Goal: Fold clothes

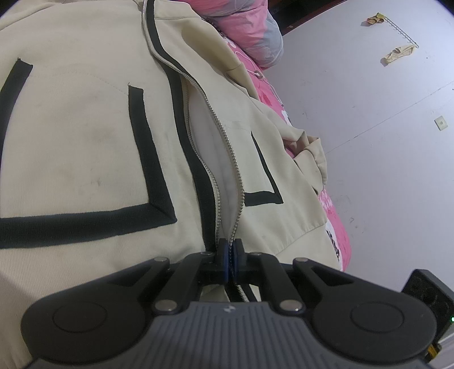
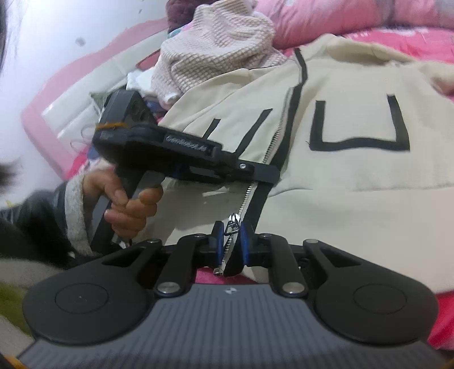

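Observation:
A cream zip-up jacket (image 1: 85, 147) with black stripes lies spread front-up on a pink bed, its zipper (image 1: 224, 136) parted. In the left wrist view my left gripper (image 1: 230, 251) is shut on the zipper edge at the jacket's hem. In the right wrist view the same jacket (image 2: 354, 119) fills the right half. My right gripper (image 2: 231, 239) has its blue pads close against the metal zipper slider (image 2: 232, 225) and the tape below it. The left gripper (image 2: 265, 177) shows from the side just beyond, clamped on the opposite zipper edge and held by a hand (image 2: 127, 204).
A pile of clothes topped by a pink-and-white knit (image 2: 221, 48) sits behind the jacket. Beside the pile are pink pillows (image 2: 326, 20) and a pink headboard (image 2: 48, 119). The pink bedsheet (image 1: 337, 227) ends at the bed edge, with a pale wall (image 1: 369, 142) and a hook rack (image 1: 397, 28) past it.

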`<state>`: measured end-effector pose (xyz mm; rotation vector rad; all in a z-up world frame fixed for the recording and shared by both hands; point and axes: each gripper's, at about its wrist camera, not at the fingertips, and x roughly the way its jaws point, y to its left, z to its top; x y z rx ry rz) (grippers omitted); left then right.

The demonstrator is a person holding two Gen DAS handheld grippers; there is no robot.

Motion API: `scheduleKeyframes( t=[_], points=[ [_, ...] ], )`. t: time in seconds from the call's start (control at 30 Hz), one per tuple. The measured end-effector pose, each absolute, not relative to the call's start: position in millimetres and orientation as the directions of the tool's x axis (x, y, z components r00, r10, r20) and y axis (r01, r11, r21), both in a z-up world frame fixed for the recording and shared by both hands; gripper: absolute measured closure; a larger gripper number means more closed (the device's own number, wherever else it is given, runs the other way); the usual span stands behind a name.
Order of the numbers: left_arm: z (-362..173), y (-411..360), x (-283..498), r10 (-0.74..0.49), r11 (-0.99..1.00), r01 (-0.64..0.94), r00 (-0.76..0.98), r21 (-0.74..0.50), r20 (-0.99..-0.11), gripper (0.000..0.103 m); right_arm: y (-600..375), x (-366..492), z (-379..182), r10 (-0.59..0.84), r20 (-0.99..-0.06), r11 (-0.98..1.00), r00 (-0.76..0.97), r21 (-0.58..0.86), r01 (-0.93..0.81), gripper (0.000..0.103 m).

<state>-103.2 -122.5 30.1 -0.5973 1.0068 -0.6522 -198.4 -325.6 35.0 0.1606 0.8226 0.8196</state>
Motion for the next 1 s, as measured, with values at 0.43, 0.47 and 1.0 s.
scheduleKeyframes(
  t=[0.43,0.47,1.0],
  points=[
    [32.3,-120.9,-105.7,-0.724,0.674,0.220,0.386,-0.705,-0.572,0.099,-323.3,-230.7,42.0,0.642,-0.665,0.705,0.381,0.317,-0.634,0.103],
    [32.3,-120.7,-105.8,-0.724,0.674,0.220,0.385,-0.705,-0.572,0.099,-324.7,-233.7,41.6,0.641,-0.667,0.707,0.380,0.318,-0.632,0.103],
    [35.5,-124.3,-106.8,-0.714,0.685,0.218,0.390,-0.696,-0.581,0.099,-293.1,-214.7,42.9,0.593,-0.675,0.726,0.438,0.214,-0.653,0.086]
  ],
)
